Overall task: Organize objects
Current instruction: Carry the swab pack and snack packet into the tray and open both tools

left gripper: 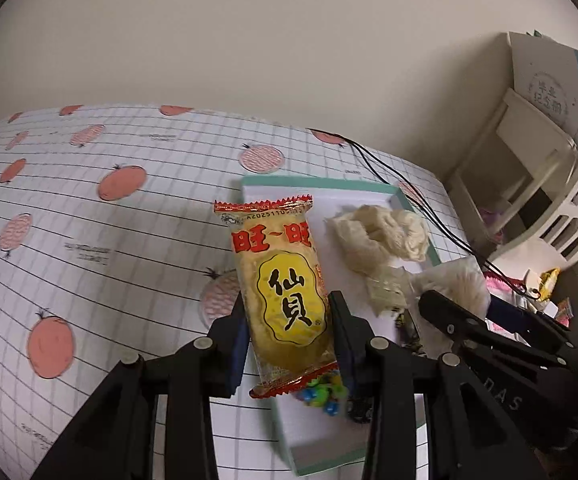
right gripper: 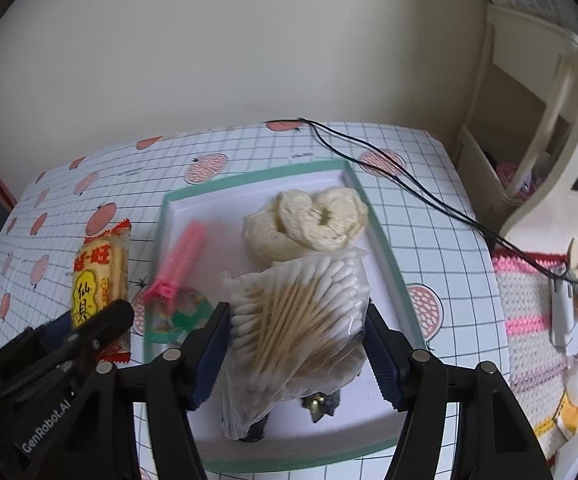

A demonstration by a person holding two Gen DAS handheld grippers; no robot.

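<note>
The left gripper [left gripper: 287, 334] has its jaws closed on one yellow and red plastic snack packet [left gripper: 285, 292], holding it by its two long sides. The packet hangs above the left edge of one shallow white tray with a green rim [right gripper: 255, 176], which sits on the surface [left gripper: 89, 200], a table with a white checked cloth with pink fruit pictures.

The right gripper [right gripper: 297, 344] has its jaws pressed on one clear plastic bag of cotton swabs with wooden sticks [right gripper: 297, 308], over the near half of the tray.

In the tray I count one cream knitted scrunchie [right gripper: 309, 224] at the far right corner, one pink plastic comb [right gripper: 181, 258] along the left side, one small clear packet with green and other colours [right gripper: 177, 316] below the comb, and one dark small thing [right gripper: 321, 402] under the swab bag, too hidden to tell what it is.

Two thin black cords [right gripper: 389, 168] run from the far edge of the surface across to the right edge.

The left half of the surface is bare, with lots of room. The right edge is crowded: one cream plastic shelf rack [right gripper: 529, 120] stands there, with one pink and white knitted mat [right gripper: 525, 308] full of small things.
</note>
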